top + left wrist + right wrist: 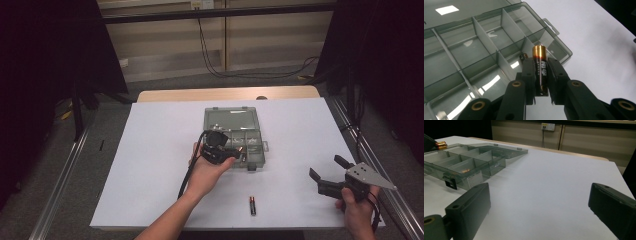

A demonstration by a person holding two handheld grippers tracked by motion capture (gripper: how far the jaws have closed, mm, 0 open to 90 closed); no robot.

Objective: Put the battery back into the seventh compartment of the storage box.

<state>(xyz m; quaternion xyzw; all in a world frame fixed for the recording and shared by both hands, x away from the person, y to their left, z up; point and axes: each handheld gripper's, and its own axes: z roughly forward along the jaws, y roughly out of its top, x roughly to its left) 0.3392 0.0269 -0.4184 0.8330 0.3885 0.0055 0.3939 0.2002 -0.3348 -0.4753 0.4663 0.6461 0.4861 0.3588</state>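
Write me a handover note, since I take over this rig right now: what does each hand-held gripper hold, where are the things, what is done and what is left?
Left hand-held gripper: shut on a battery, held above the near compartments of the open clear organiser box.
Right hand-held gripper: open, holding nothing, low over the white table at the right.
Done: one battery seems to lie in a compartment already.
Left: set the held battery into a compartment; then probably fetch the spare battery lying on the table in front of the box.
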